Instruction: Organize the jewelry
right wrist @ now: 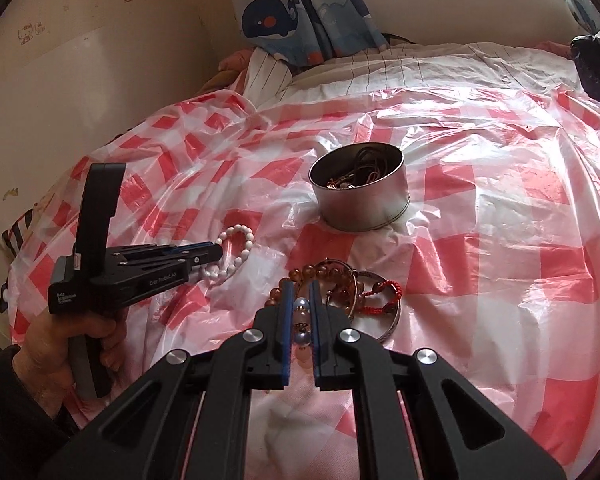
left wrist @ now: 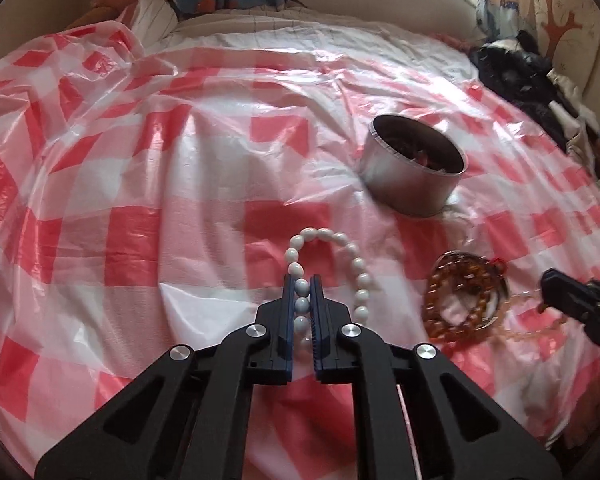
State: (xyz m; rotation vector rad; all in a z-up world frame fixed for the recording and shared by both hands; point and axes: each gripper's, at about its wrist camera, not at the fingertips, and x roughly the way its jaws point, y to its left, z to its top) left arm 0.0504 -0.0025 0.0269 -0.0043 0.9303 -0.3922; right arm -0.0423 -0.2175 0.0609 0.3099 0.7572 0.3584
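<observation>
Left wrist view, left gripper (left wrist: 302, 280) clamped on white oval-bead bracelet (left wrist: 332, 240), right gripper (right wrist: 300, 288) pinching pink-and-blue beaded bracelet (right wrist: 302, 322), round metal tin (right wrist: 362, 196) beyond on red-and-white checked plastic sheet (right wrist: 480, 240)

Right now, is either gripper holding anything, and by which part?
Both. The left gripper is shut on the white bead bracelet, pinching a short run of its beads. The right gripper is shut on a pale pink bead strand, gripped on a few beads.
</observation>
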